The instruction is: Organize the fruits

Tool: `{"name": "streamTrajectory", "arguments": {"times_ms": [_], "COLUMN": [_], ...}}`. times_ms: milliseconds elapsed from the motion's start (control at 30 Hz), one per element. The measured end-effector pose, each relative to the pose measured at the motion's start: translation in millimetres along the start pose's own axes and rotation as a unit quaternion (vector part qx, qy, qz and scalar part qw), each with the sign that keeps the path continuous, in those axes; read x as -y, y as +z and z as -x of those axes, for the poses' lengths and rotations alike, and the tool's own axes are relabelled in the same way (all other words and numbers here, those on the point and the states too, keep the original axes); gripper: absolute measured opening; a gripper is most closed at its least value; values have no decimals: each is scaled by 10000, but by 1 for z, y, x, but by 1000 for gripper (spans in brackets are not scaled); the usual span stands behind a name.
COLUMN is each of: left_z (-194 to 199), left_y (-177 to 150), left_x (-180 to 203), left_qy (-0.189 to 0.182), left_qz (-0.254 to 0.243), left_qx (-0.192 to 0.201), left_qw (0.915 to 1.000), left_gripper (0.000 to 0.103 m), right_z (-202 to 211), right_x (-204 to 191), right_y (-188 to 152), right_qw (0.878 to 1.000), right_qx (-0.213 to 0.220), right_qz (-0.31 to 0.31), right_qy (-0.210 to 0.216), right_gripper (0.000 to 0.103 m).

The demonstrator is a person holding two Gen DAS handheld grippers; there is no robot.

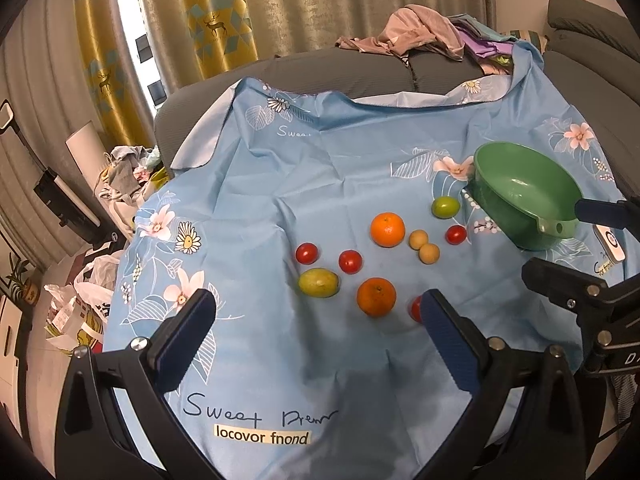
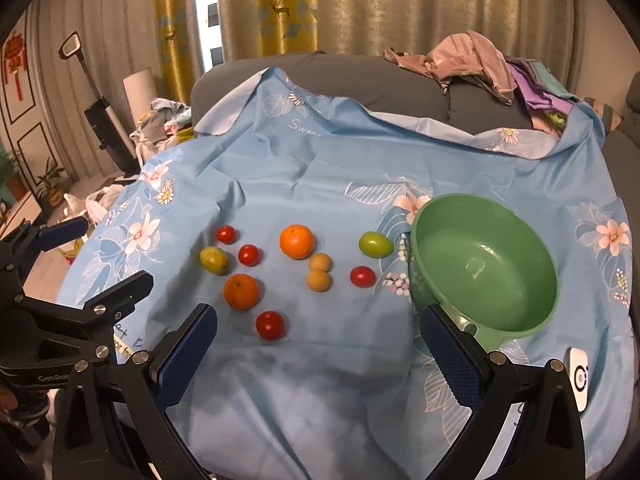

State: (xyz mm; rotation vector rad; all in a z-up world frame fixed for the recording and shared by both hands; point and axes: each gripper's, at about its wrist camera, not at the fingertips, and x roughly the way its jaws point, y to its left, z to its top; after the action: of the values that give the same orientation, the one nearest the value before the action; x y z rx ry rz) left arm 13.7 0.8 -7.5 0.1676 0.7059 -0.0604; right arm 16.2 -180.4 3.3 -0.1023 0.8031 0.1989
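Clearly "Sweet", "locovor fnond" on cloth (image 1: 280,168)

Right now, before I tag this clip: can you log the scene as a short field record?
surface: blue floral cloth
container: green bowl, empty, at the right
oranges: two, near one, far one
red tomatoes: five, nearest
green fruits: two, one beside the bowl
small tan fruits: two, touching
left gripper: open, empty
right gripper: open, empty

Both wrist cameras are looking down and forward from near the front edge. The left one is sitting further left; both are sharing the floral light-blue cloth (image 1: 280,184) (image 2: 300,184) and green plastic bowl (image 1: 524,184) (image 2: 488,264).
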Motion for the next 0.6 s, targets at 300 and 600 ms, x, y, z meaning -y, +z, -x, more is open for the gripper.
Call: {"name": "streamTrajectory", "arguments": {"times_ms": [300,600], "left_z": [-2,-2], "left_y": [-3,-1], "left_x": [-2,-4], "left_qy": [1,-132], "left_qz": [67,188], "left_qx": [45,69], "left_qw": [10000,9997], "left_gripper": [102,102], "right_z": [0,-2], "right_x": [-1,-2], "right_y": [-1,-1], "right_qw": [10000,10000], "right_qx": [-6,-38], "right_qz": [-5,27], "right_qy": [10,30], "right_gripper": [102,102]}}
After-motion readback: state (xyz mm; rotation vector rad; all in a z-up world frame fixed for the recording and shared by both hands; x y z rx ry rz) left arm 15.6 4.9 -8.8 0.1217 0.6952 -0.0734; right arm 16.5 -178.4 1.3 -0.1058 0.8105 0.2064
